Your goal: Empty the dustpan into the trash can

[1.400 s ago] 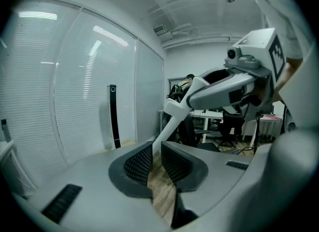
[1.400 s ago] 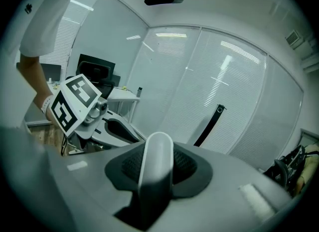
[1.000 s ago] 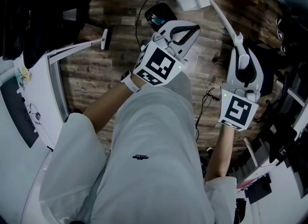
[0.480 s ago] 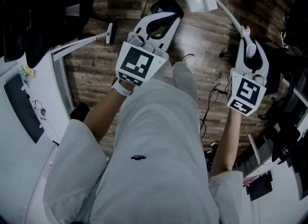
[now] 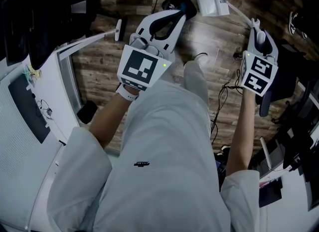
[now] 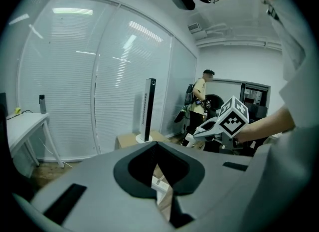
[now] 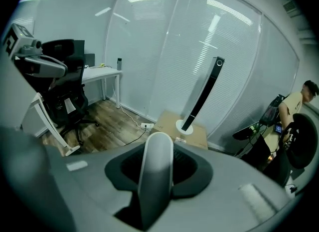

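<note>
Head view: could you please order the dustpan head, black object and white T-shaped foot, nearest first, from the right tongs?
1. Dustpan head, top; the right tongs grip its handle.
2. Black object, just left of it.
3. White T-shaped foot, far left.

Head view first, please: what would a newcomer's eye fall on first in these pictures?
The black-and-white marker cubes catch the eye first: one on the left gripper mid-frame, one on the right gripper at the right, both above the person's light trousers. Next is the white dustpan at the top, over the wooden floor, with its long handle clamped between the right gripper's jaws.
</note>
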Available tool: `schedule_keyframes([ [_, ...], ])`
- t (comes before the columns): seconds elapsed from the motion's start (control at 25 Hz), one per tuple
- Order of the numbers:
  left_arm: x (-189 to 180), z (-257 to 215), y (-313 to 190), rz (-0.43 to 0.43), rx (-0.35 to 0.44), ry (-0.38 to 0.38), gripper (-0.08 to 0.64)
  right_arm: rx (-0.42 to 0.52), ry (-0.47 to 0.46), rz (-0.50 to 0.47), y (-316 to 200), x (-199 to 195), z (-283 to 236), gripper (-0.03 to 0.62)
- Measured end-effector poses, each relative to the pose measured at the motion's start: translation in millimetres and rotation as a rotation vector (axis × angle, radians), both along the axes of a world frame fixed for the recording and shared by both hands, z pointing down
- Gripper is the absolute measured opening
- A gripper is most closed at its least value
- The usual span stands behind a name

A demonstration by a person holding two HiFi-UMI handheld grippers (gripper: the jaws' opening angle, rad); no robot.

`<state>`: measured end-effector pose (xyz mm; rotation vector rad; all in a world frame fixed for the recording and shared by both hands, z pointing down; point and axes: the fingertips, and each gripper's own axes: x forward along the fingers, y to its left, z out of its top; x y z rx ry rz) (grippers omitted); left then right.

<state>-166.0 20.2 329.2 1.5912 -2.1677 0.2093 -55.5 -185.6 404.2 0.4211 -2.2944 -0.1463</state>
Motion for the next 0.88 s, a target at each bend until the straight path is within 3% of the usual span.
schedule_keyframes([
  [0.88,2.7,18.9,-18.2,0.009,-0.041,0.017,0.006,-0.133,0.169,0.046,-43.4,-26.3,137.5,0.120],
])
